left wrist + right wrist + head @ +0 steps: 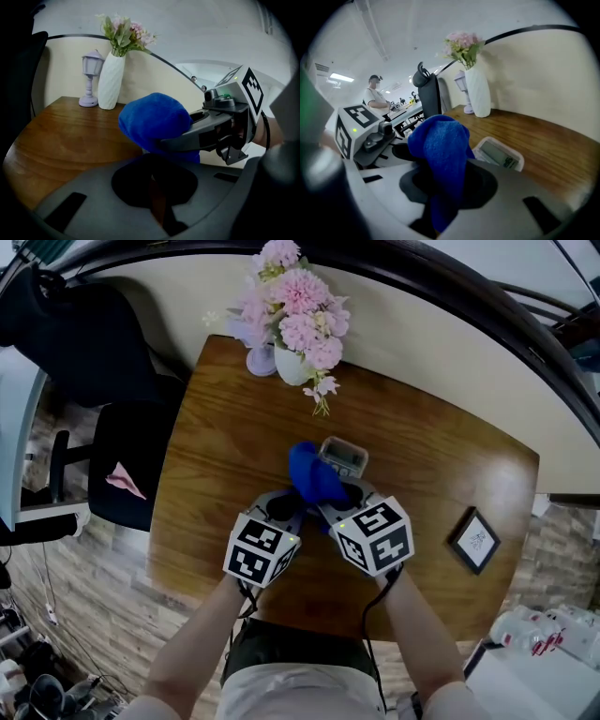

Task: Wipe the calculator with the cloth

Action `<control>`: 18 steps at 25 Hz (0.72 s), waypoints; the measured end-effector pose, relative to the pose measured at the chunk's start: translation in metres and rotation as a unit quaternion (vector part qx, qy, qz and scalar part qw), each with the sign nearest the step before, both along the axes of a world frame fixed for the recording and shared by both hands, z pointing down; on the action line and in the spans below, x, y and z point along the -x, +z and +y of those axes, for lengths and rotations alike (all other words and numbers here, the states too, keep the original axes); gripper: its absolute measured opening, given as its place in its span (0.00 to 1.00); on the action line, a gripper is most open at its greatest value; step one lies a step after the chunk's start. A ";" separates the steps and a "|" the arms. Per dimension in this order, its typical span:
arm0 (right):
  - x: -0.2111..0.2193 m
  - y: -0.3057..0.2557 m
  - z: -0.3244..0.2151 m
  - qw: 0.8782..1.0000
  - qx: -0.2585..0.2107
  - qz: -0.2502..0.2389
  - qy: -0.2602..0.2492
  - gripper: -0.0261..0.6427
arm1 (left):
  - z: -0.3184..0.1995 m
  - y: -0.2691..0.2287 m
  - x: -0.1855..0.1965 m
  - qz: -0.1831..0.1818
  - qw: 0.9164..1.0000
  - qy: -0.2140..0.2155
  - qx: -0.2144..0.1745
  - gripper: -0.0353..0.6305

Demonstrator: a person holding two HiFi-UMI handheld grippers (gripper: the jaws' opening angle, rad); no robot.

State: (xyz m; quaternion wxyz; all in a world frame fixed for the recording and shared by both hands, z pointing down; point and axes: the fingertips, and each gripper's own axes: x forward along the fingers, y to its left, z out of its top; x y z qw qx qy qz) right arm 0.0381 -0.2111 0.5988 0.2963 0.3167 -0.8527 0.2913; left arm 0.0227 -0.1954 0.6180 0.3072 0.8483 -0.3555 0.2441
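Observation:
A blue cloth (312, 474) is bunched over the near end of a small white calculator (344, 457) in the middle of the wooden table (441, 474). My right gripper (337, 500) is shut on the cloth, which drapes up out of its jaws (440, 154). The calculator's display (501, 154) shows just right of the cloth. My left gripper (284, 506) sits close beside the right one, at the cloth's left. Its jaws look shut, with only a thin slit of table between them (157, 190). In the left gripper view the cloth (154, 123) hides the calculator.
A white vase of pink flowers (295, 320) and a small lilac lantern (261, 359) stand at the table's far edge. A small dark framed picture (474, 539) lies at the right. A black office chair (122, 465) stands left of the table.

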 end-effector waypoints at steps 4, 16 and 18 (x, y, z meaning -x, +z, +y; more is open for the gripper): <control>0.001 0.006 0.004 1.000 0.020 -0.010 0.022 0.18 | -0.003 0.000 0.000 -0.007 1.000 -0.004 -0.006 0.06; -0.039 0.004 0.031 0.999 0.044 -0.011 0.027 0.18 | -0.003 0.001 -0.002 -0.007 1.000 -0.002 -0.012 0.06; -0.048 0.005 0.031 0.998 0.048 -0.007 0.038 0.18 | -0.004 0.002 0.001 -0.032 0.999 0.004 -0.028 0.06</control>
